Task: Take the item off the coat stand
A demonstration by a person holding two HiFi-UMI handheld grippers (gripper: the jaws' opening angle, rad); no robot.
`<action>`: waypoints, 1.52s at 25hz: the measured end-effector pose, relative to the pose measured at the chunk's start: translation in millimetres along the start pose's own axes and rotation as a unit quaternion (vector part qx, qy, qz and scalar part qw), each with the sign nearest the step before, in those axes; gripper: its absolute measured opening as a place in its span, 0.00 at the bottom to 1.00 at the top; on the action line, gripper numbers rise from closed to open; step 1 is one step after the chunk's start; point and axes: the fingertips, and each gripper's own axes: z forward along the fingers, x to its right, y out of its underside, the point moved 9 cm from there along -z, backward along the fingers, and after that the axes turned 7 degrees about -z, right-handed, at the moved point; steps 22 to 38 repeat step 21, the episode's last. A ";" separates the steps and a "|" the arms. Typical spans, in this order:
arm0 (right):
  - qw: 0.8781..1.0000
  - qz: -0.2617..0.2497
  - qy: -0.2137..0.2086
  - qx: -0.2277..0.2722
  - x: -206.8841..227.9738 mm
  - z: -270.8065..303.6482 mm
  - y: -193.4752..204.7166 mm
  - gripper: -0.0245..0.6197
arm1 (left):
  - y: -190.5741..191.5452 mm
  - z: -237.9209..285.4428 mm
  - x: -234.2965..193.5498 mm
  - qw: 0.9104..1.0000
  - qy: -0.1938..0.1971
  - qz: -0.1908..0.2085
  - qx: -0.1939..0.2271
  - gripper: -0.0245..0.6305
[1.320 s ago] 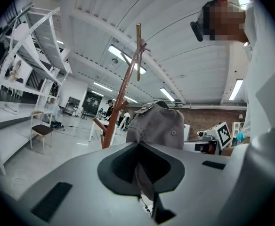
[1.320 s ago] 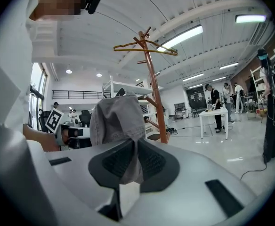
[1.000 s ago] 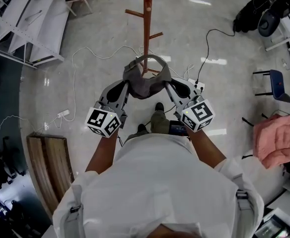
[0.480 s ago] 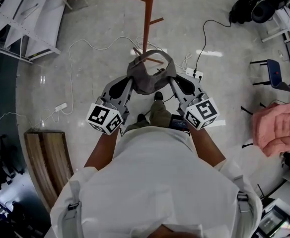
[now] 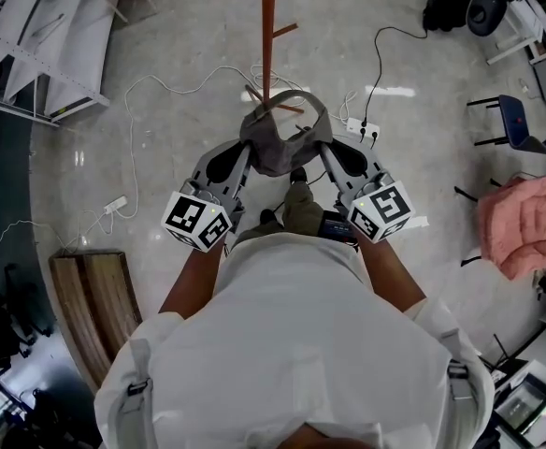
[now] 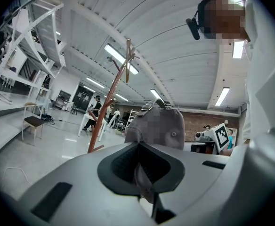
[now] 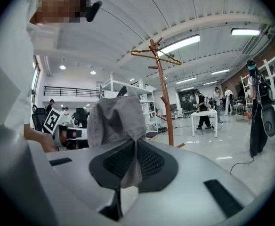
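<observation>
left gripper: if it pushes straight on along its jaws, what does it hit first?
The grey cap: the left gripper is shut on its edge, with the crown directly ahead. The coat stand sits left of that line in the left gripper view, so likely a miss; depth is unclear.

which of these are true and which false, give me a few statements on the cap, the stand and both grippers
1. The grey cap hangs on a peg of the coat stand. False: it is off the pegs, carried between the two grippers in front of the stand.
2. The left gripper is shut on the cap's fabric. True.
3. The right gripper is empty. False: cap fabric sits pinched between its jaws, which are closing.
4. A pink padded item lies at the right edge of the head view. True.
5. The wooden bench stands on the person's right. False: it is on the floor to the person's left.
</observation>
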 end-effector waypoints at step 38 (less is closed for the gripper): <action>1.000 0.013 0.007 -0.006 10.3 -13.9 11.6 0.10 | 19.5 5.9 9.3 0.999 0.030 -0.033 -0.019 0.07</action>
